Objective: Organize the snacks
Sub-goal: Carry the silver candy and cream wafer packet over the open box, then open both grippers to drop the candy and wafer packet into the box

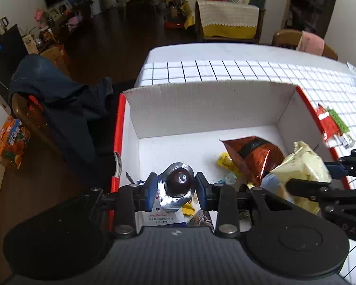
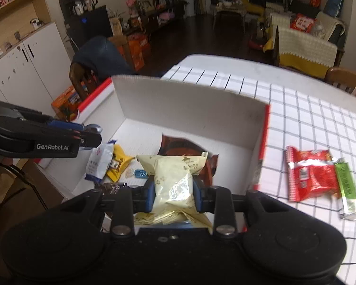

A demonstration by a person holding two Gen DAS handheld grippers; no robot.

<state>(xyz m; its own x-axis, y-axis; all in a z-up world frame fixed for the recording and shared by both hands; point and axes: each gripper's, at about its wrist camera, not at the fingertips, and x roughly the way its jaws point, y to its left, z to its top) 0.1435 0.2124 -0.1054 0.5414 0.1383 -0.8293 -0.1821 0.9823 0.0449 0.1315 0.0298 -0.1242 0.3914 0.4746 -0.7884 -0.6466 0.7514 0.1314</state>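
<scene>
Left wrist view: the left gripper (image 1: 176,187) is clamped on a foil-cupped chocolate (image 1: 178,182), held over the near left part of the open cardboard box (image 1: 201,104). The right gripper (image 2: 173,193) is clamped on a pale yellow snack bag (image 2: 173,178), above the brown packet (image 2: 178,146) lying in the box. Both loads look ready to drop, so this seems the placing step. Next, each should be lowered onto bare box floor and let go (the red wrapper (image 2: 311,174) and green bar (image 2: 347,188) wait on the checked tablecloth (image 2: 308,118)).

Home living room: sofa (image 1: 227,19), cabinets (image 2: 33,71) (dining table (image 2: 308,123) foreground).
</scene>
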